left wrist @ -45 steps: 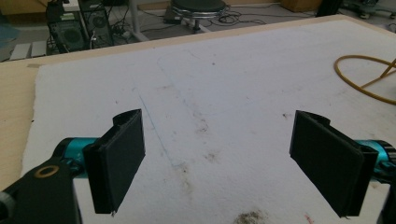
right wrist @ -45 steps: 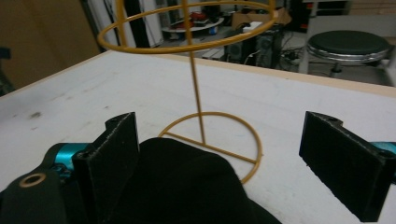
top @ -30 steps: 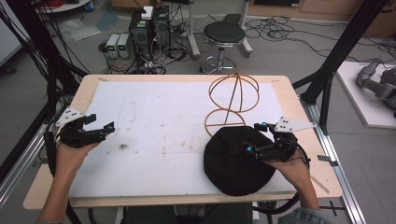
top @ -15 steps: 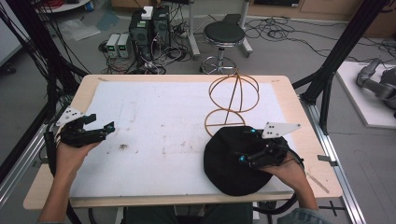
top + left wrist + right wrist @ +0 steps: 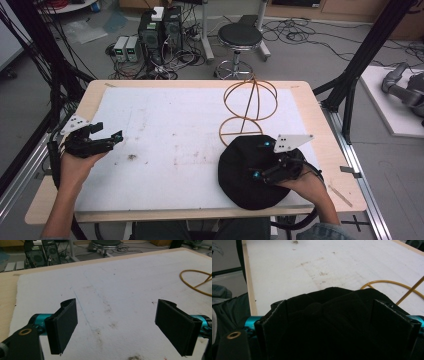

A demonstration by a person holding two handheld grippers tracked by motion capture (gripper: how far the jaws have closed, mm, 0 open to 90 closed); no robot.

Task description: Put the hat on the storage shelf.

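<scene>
A black cloth hat [image 5: 239,192] lies flat on the white board at the front right. Just behind it stands an orange wire hat stand [image 5: 250,107]. My right gripper [image 5: 261,160] lies low over the hat's right half. Its jaws have just been closing a little and still stand wide, with a raised fold of the hat [image 5: 337,302] between them. Whether the pads press on the cloth is unclear. The stand's base ring [image 5: 384,283] lies past the hat. My left gripper [image 5: 107,134] rests open at the left edge, nothing between its jaws [image 5: 125,327].
The white board [image 5: 165,115] covers the wooden table and bears a few dirty marks in the middle. Past the far edge a round stool [image 5: 240,37] and computer boxes [image 5: 160,25] stand on the floor. Black frame posts rise at both sides.
My right gripper has slid from the hat's right edge further in over the hat, and its grey top plate has tilted. The left hand has not moved.
</scene>
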